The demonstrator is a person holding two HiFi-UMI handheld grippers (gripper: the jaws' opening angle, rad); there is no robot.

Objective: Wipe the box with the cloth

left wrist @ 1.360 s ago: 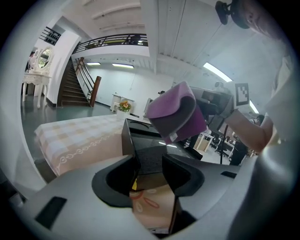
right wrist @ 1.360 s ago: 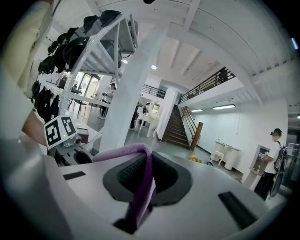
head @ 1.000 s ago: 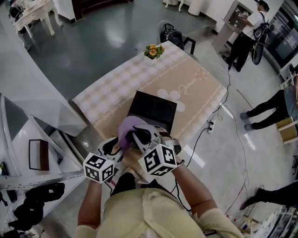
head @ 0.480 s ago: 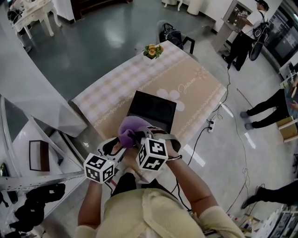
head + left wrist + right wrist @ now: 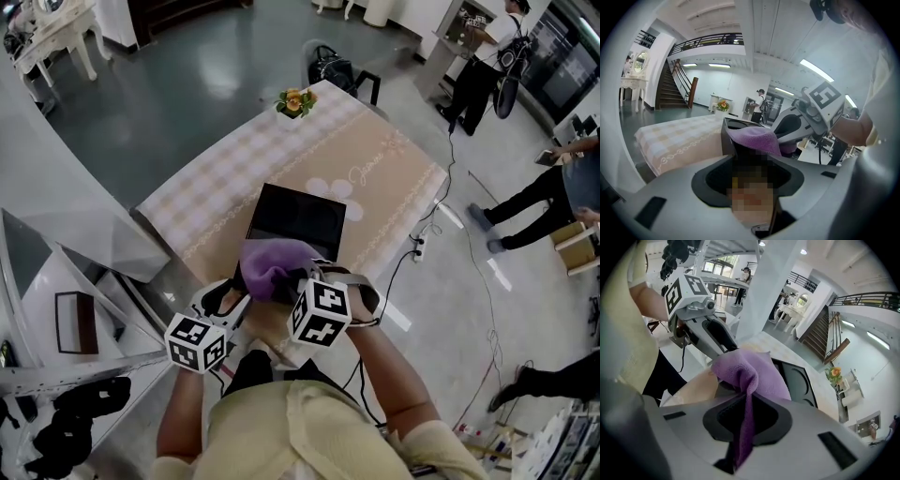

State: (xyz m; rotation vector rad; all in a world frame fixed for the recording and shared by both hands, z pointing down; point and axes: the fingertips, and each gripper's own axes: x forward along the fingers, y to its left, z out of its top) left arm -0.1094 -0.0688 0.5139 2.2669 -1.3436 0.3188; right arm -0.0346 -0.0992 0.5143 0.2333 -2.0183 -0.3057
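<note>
So the right gripper (image 5: 746, 409) had its jaws pinched shut on the purple cloth (image 5: 751, 372), a tail of it running down between them and the rest bunched up just ahead. The left gripper (image 5: 751, 165) I couldn't call either way: a blurred patch sat right over its jaws in its own view, and the head view was too small to settle it. Straight in front of those left jaws was the near wall of the black box (image 5: 727, 140), with the cloth draped over its top edge.

What changed over the last second: the cloth went from a tight lump at the box's near-left corner to a wider spread along the near rim, and the right gripper's marker cube (image 5: 320, 312) slid left and then back. To me that reads as a wiping stroke actually under way, though only the near rim looked covered, so I'd guess most of the box was left to do.

View differences: the right gripper view showed round recesses in the box top beyond the jaws, which the left one mostly missed. Only the head view showed the whole checked table (image 5: 375, 178) and the flowers (image 5: 293, 101) at the far end
</note>
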